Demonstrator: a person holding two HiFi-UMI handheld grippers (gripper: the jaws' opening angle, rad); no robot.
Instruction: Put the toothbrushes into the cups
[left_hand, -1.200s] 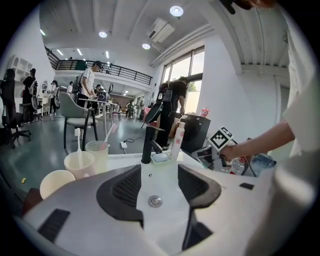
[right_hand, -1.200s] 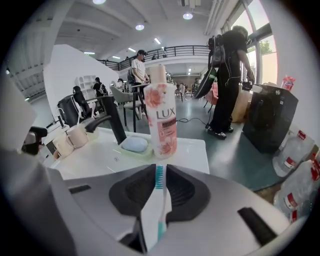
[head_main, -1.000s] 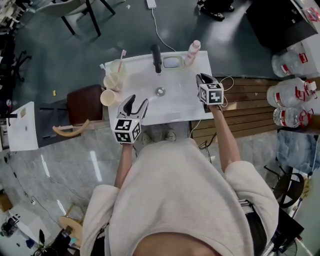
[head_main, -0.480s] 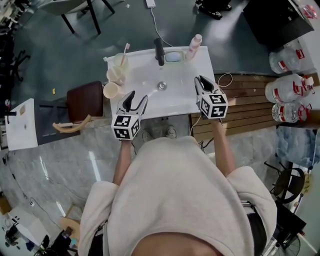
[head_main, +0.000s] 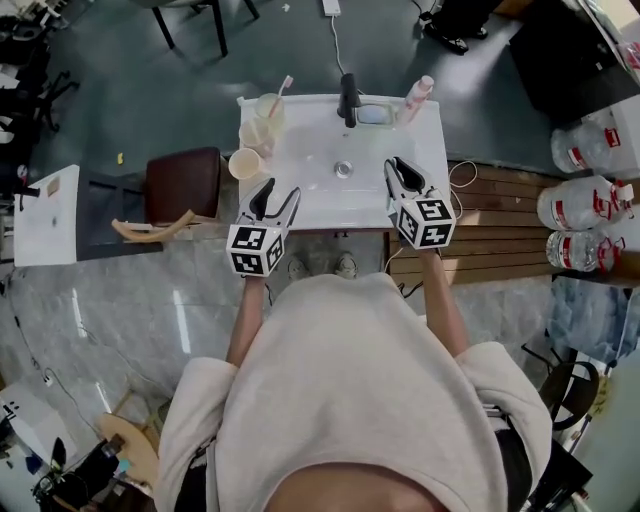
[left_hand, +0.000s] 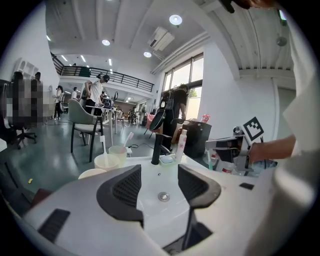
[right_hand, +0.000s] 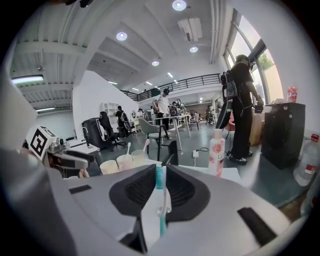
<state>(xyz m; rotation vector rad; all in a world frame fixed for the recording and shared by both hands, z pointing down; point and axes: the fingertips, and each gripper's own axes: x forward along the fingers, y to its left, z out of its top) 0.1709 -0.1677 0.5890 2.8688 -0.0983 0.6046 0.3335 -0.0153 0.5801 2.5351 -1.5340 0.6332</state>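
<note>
Three pale cups stand in a row at the left edge of the white sink top (head_main: 300, 205). The far cup (head_main: 268, 107) holds a pink toothbrush (left_hand: 128, 138). The middle cup (left_hand: 106, 161) holds a white one, and the near cup (head_main: 244, 163) looks empty. My right gripper (head_main: 398, 165) hangs over the sink's right side, shut on a teal-and-white toothbrush (right_hand: 159, 179) that stands upright between its pads. My left gripper (head_main: 277, 195) is at the sink's front left, just in front of the cups. It is open, with nothing between its jaws (left_hand: 159, 182).
A black faucet (head_main: 348, 97) and a pink-labelled bottle (head_main: 416, 95) stand at the back of the sink, with the drain (head_main: 343, 169) in the middle. A brown stool (head_main: 183, 183) is left of the sink. Wooden decking and large water bottles (head_main: 585, 205) lie to the right.
My right gripper has risen and drawn back from the sink's right edge toward its front, still holding the toothbrush. My left gripper has shifted slightly at the front left and stays open.
</note>
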